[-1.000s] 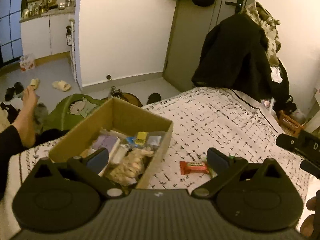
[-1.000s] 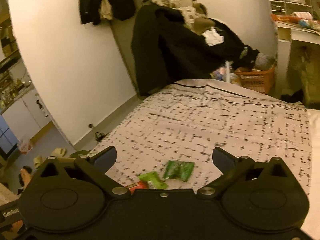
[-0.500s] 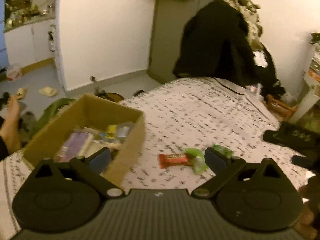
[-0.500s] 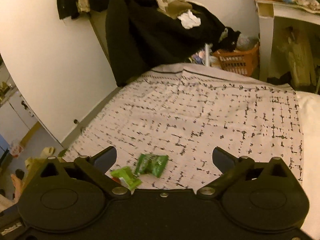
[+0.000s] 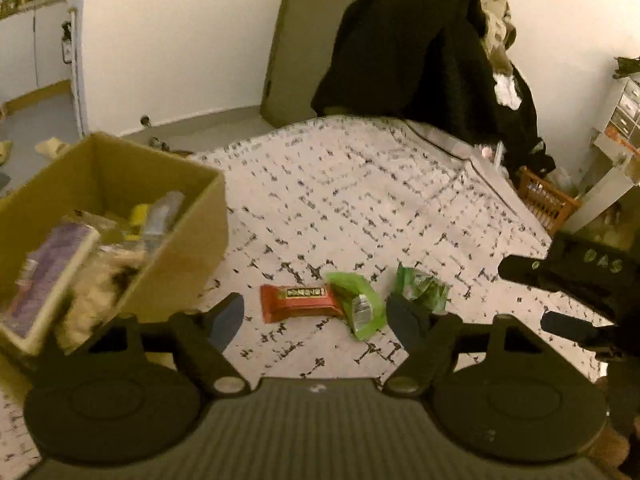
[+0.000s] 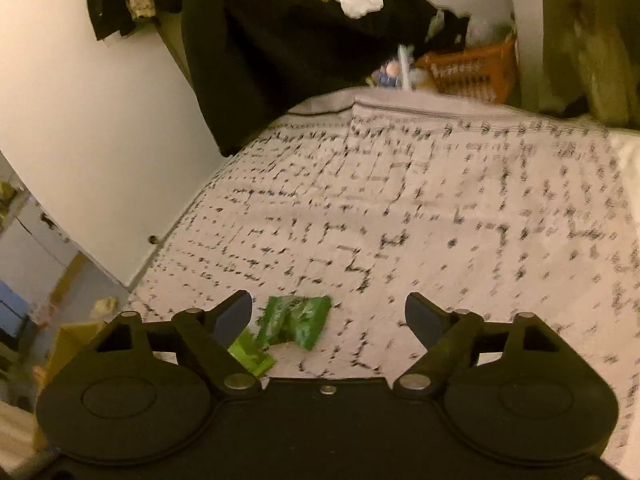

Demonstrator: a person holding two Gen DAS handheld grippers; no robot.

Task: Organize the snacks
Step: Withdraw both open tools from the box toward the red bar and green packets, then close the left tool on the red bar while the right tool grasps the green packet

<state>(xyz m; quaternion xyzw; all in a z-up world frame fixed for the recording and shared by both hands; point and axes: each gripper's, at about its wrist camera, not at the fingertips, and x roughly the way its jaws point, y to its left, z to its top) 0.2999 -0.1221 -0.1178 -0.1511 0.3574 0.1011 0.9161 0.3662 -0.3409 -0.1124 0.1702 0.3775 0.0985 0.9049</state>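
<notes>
Left gripper: I saw its jaws apart and holding nothing; they had just been closing. The red snack bar and the light green packet lay on the bedspread in the gap ahead of them, untouched.
Right gripper: I noted it parted wide, also just narrowing, nothing gripped. The dark green packet lay between its fingers, nearer the left one, no pad on it.
Snacks on the bed: red bar, light green packet and dark green packet sat in a short row, the first two touching, the third just beside.
Light green packet from the right wrist: half hidden behind the left finger.
Cardboard box: stood to the left of the row, open-topped, already holding a purple pack, a yellow item and pale wrapped snacks; blurred, so I could not read them.
Bedspread: pale with black marks, stretching back.
Far end: dark coat heaped at the bed's end, orange basket beyond.
</notes>
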